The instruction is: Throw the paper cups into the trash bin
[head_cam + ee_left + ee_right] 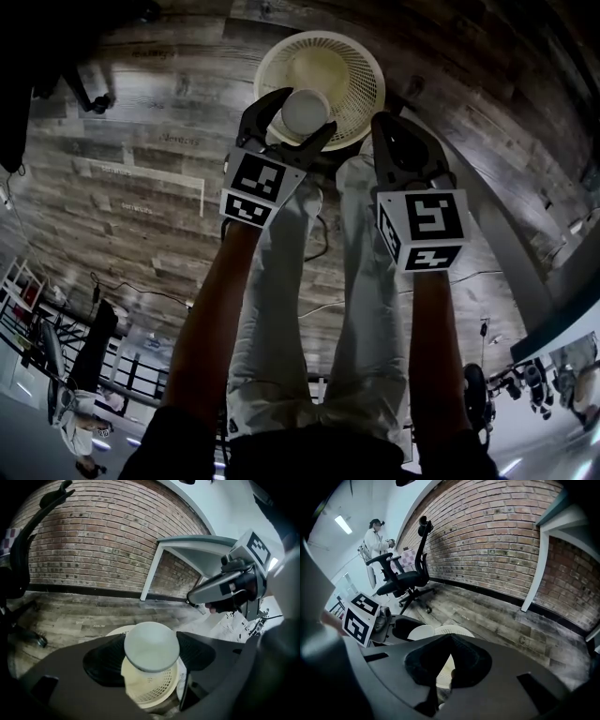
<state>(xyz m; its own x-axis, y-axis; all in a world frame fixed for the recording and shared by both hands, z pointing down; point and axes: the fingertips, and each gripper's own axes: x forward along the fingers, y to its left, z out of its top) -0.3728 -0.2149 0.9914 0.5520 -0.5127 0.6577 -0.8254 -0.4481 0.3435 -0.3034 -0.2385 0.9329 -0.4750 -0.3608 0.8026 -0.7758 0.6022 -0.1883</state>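
Observation:
My left gripper is shut on a white paper cup, held bottom-up right over the round cream mesh trash bin on the wooden floor. In the left gripper view the cup fills the gap between the dark pads, with the bin's wall directly below. My right gripper hangs beside it at the bin's right edge, jaws shut with nothing in them. In the right gripper view the pads meet at their tips; the bin's rim and the cup show beyond.
The person's legs in pale trousers stand just short of the bin. A white table stands by the brick wall. A black office chair and another person are further off. A cable lies on the floor.

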